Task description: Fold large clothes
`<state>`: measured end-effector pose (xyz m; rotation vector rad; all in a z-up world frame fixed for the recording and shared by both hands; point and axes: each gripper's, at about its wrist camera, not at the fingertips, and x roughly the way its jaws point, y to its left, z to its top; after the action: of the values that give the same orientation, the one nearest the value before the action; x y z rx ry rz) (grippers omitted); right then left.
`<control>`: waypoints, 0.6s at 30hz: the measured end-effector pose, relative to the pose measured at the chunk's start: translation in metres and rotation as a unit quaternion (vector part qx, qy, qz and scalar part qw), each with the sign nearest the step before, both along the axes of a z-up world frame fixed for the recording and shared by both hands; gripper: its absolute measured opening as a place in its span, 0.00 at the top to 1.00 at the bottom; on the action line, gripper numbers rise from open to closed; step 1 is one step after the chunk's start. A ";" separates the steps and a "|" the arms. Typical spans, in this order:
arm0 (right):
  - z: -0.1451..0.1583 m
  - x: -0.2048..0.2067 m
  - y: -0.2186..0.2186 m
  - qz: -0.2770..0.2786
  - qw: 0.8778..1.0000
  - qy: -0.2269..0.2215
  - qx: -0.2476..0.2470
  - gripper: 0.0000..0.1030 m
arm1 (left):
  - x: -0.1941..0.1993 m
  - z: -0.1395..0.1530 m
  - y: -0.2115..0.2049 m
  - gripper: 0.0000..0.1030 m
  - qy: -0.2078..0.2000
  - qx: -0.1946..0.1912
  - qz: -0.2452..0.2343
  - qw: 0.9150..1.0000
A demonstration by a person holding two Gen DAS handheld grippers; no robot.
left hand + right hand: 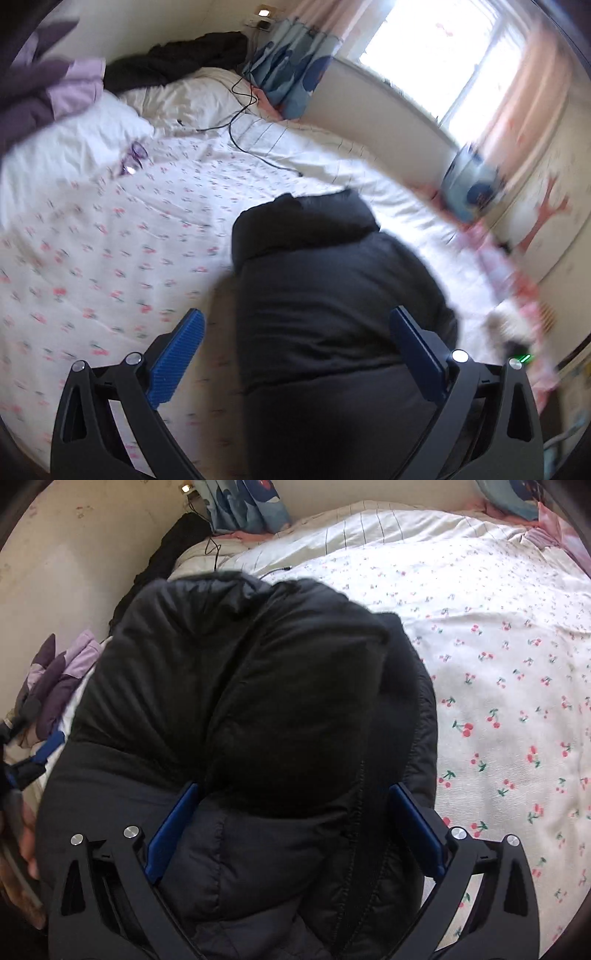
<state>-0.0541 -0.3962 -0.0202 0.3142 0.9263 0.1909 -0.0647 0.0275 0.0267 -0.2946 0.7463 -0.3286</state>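
Note:
A large black puffer jacket (325,295) lies bunched on the bed's cherry-print sheet (110,229). My left gripper (295,325) is open, its blue pads (177,354) wide apart over the jacket's near end. In the right wrist view the jacket (258,686) fills the middle, folded over into a thick bundle. My right gripper (293,797) is open with the padded fabric bulging between its blue pads (417,827). The left gripper's blue finger (48,747) shows at the left edge beside the jacket.
A purple and lilac garment (55,88) and another dark garment (177,59) lie at the bed's head. A black cable (240,122) and glasses (133,157) rest on the bedding. Blue patterned cushions (291,70) stand by the window wall.

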 end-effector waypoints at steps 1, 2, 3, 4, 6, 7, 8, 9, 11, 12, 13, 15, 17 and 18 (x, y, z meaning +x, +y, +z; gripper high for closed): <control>0.008 -0.003 -0.001 -0.001 1.000 -0.012 0.000 0.07 | -0.001 0.001 -0.003 0.07 -0.007 0.023 -0.002 1.000; 0.018 -0.006 -0.002 -0.003 1.000 -0.024 -0.002 0.07 | -0.005 0.002 -0.006 0.07 -0.016 0.047 -0.004 0.999; 0.027 -0.008 -0.005 -0.010 0.999 -0.043 -0.004 0.07 | -0.008 0.002 -0.006 0.07 -0.022 0.061 -0.006 0.998; 0.033 -0.009 -0.009 -0.021 0.998 -0.056 -0.008 0.07 | -0.012 0.002 -0.008 0.07 -0.025 0.071 -0.010 0.997; 0.038 -0.004 -0.023 -0.048 0.997 -0.066 -0.002 0.07 | -0.015 -0.001 -0.008 0.07 -0.021 0.080 -0.021 0.996; 0.036 0.000 -0.027 -0.057 0.997 -0.059 0.004 0.07 | -0.014 -0.002 -0.008 0.07 -0.017 0.081 -0.026 0.996; 0.034 0.005 -0.030 -0.064 0.997 -0.052 0.008 0.07 | -0.013 -0.004 -0.009 0.07 -0.013 0.084 -0.030 0.996; 0.031 0.008 -0.034 -0.068 0.997 -0.046 0.014 0.07 | -0.013 -0.003 -0.012 0.07 -0.011 0.086 -0.033 0.996; 0.023 0.009 -0.043 -0.066 0.997 -0.034 0.022 0.07 | -0.013 -0.004 -0.018 0.07 -0.009 0.093 -0.039 0.995; 0.019 0.011 -0.043 -0.064 0.997 -0.030 0.025 0.07 | -0.013 -0.005 -0.021 0.07 -0.009 0.098 -0.044 0.994; 0.013 0.012 -0.044 -0.063 0.997 -0.026 0.029 0.07 | -0.013 -0.006 -0.023 0.07 -0.007 0.101 -0.048 0.994; 0.004 0.012 -0.047 -0.060 0.997 -0.015 0.039 0.07 | -0.011 -0.010 -0.026 0.07 -0.001 0.101 -0.055 0.993; -0.003 0.010 -0.048 -0.058 0.997 -0.009 0.051 0.07 | -0.011 -0.011 -0.029 0.07 0.001 0.100 -0.058 0.993; -0.007 0.012 -0.049 -0.058 0.997 -0.008 0.055 0.07 | -0.011 -0.012 -0.030 0.07 0.001 0.101 -0.059 0.993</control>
<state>-0.0425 -0.4449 -0.0273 0.4659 0.8798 0.1364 -0.0752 -0.0022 0.0152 -0.0600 0.7937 -0.3611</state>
